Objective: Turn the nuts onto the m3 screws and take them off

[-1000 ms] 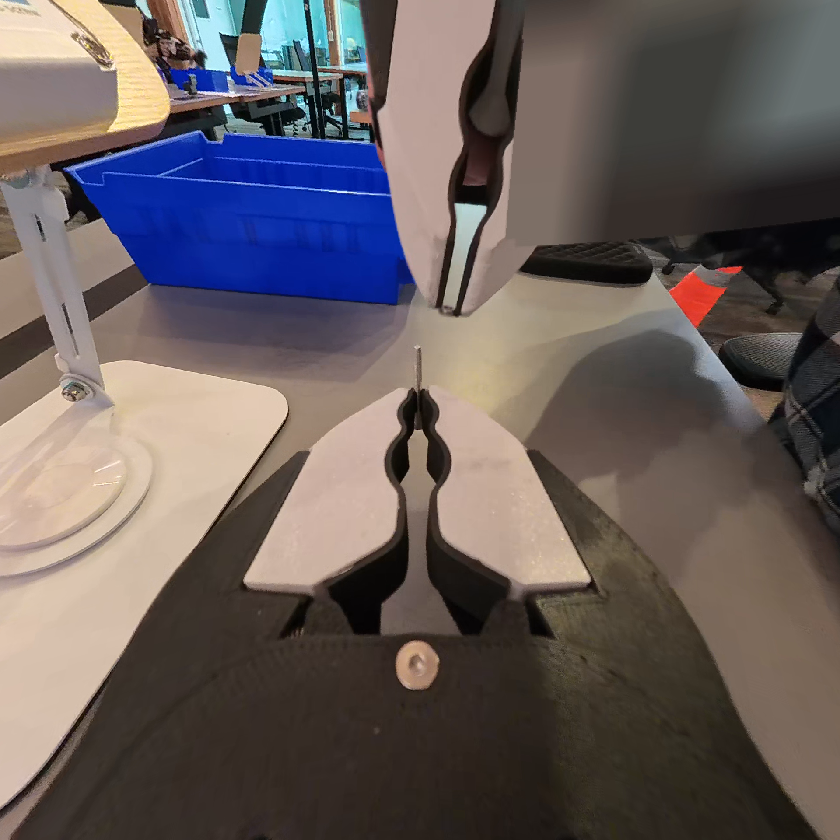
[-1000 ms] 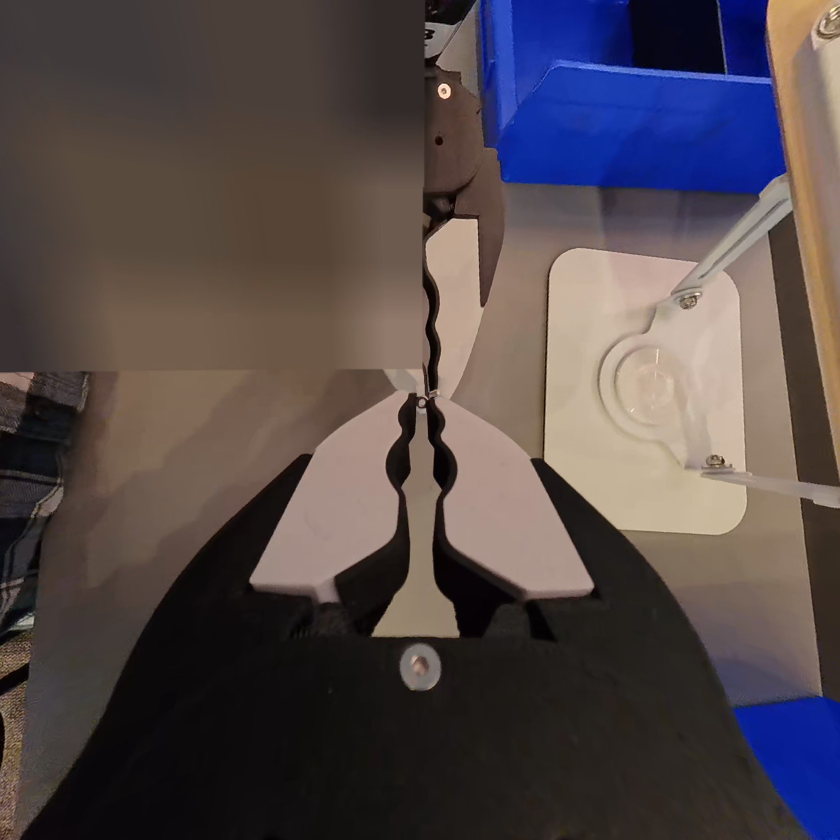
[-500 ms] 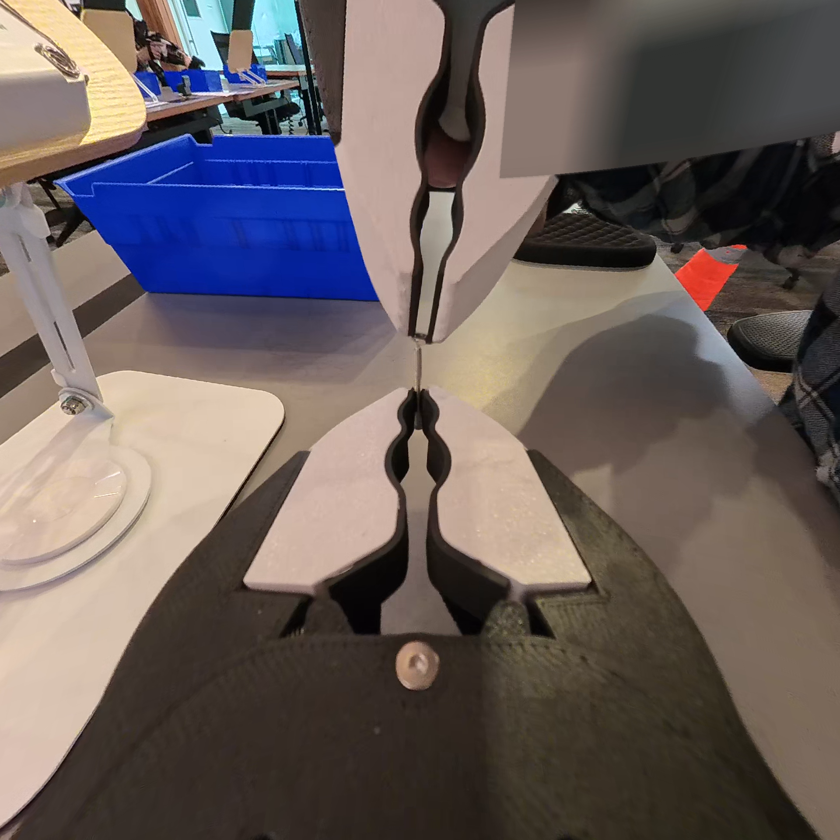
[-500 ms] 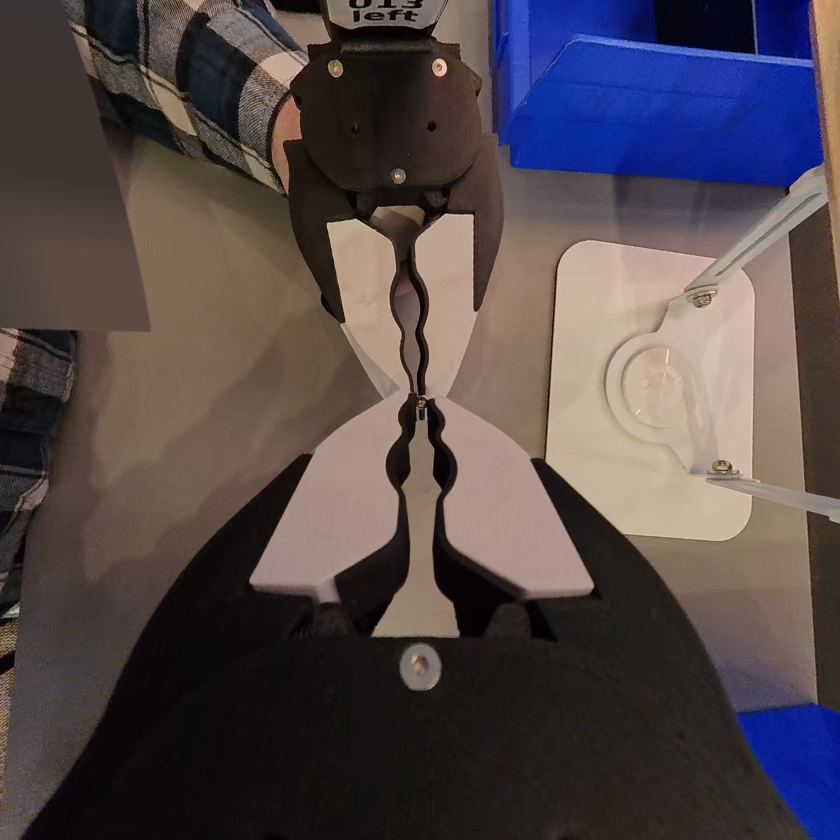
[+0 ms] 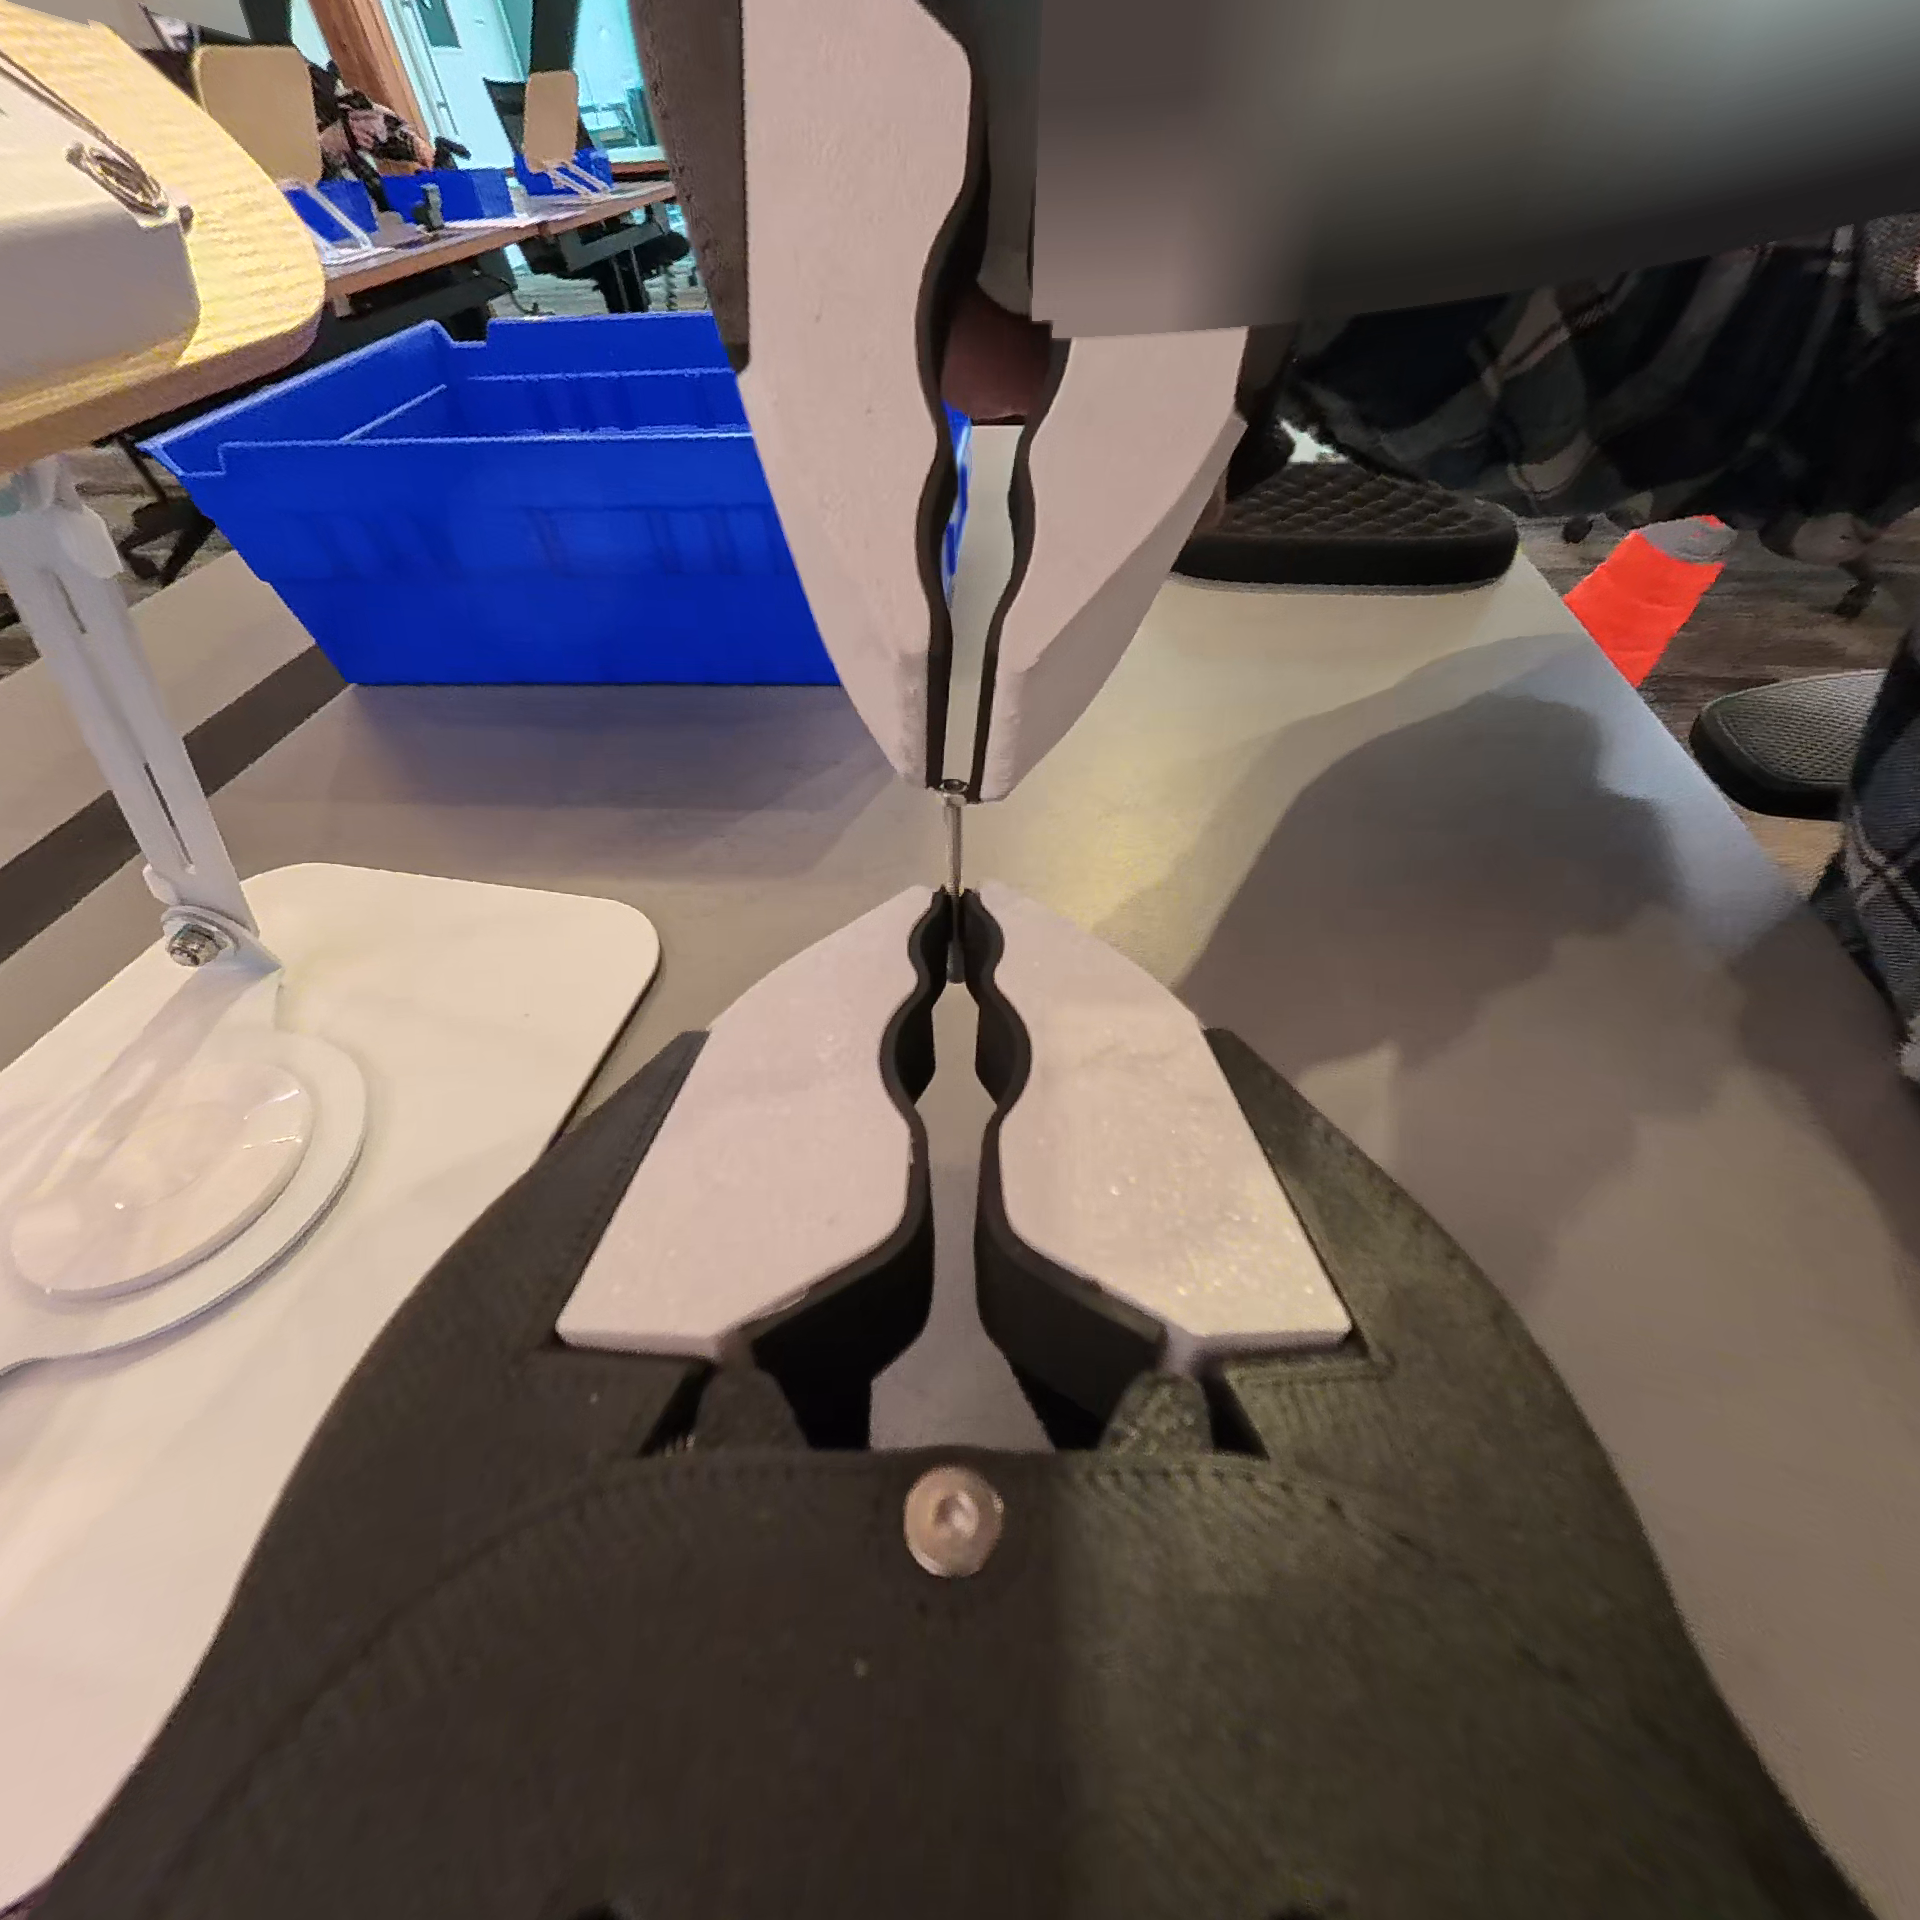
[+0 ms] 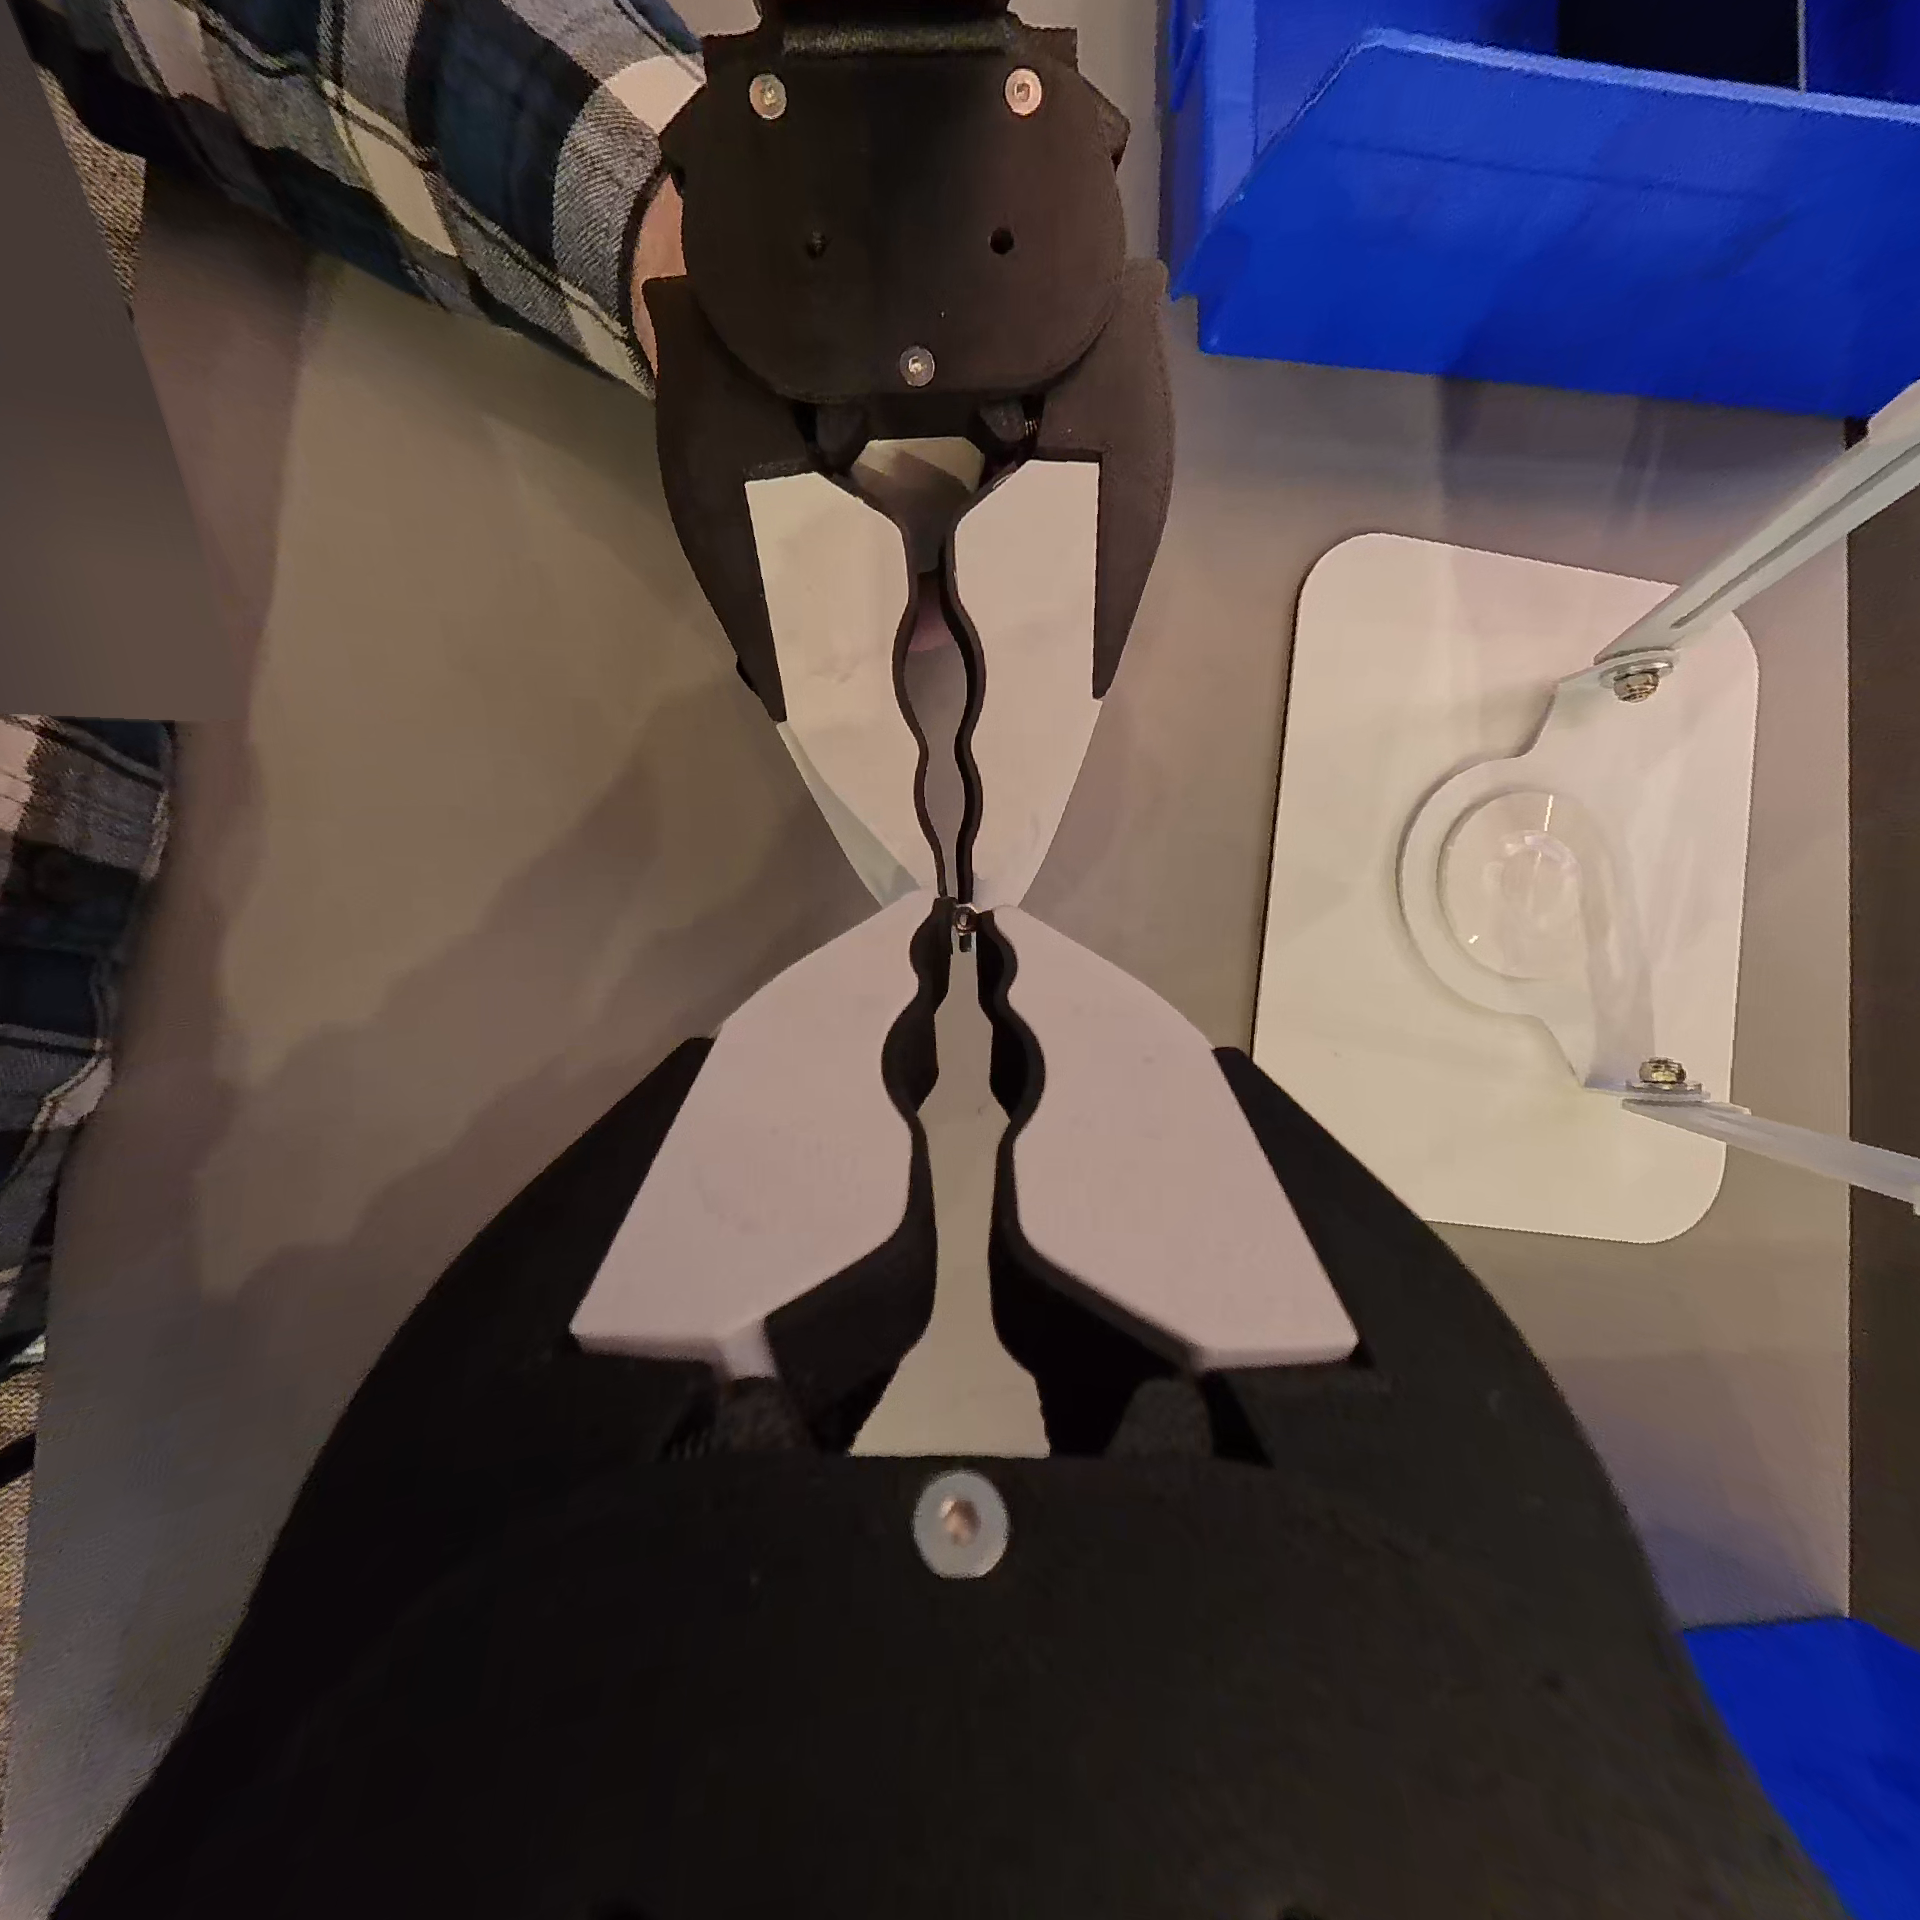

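In the left wrist view my left gripper (image 5: 953,906) is shut on the lower end of a thin metal screw (image 5: 951,852), which sticks out past its tips over the grey table (image 5: 1403,987). My right gripper (image 5: 954,781) comes in from above. It is shut on a small metal nut (image 5: 951,787) that sits at the screw's free end. In the right wrist view my right gripper (image 6: 962,921) pinches the nut (image 6: 965,921) at its very tips. The left gripper (image 6: 954,891) meets it tip to tip from the far side. The screw is mostly hidden there.
A blue bin (image 5: 520,540) stands behind on the table and shows in the right wrist view (image 6: 1558,208). A white stand base with a clear lens (image 5: 416,1039) lies to the left (image 6: 1507,935). A plaid sleeve (image 6: 416,156) holds the left gripper. Another blue bin (image 6: 1818,1766) is at the lower right.
The right gripper has come down and in from above the screw. A second ago its tips hung apart from the screw's end; now the nut it holds sits on that end. The left gripper kept its grasp.
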